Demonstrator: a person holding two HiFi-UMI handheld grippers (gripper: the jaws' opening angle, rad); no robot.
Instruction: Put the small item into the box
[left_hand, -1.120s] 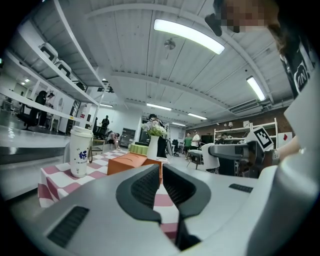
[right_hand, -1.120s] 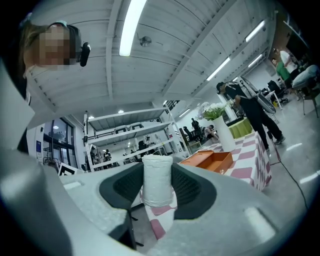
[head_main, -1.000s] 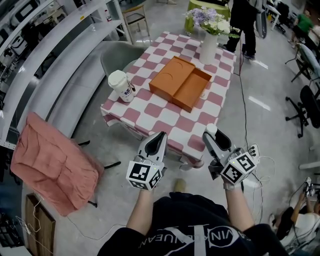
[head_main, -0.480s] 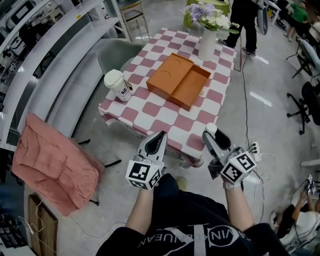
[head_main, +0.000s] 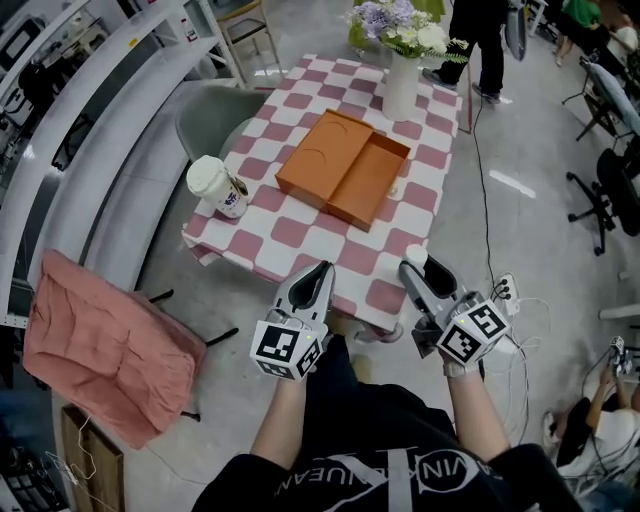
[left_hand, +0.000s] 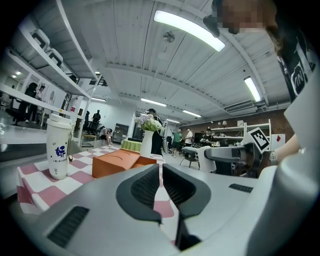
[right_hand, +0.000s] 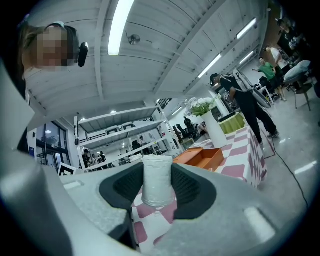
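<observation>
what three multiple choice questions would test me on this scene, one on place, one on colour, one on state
1. In the head view, where is the lidded white cup relative to the orange box?
A. left of it on the table, apart from it
B. inside it
C. on top of its lid

2. What colours are the checks of the tablecloth?
A. blue and white
B. green and yellow
C. pink and white

3. What is the state of the right hand-held gripper?
A. open and empty
B. shut on a small white cylinder
C. shut on the cup

Answers:
1 A, the cup stands near the table's left edge with bare cloth between it and the box.
2 C, pink and white squares cover the whole cloth.
3 B, the right gripper view shows the cylinder upright between both pads.
</observation>
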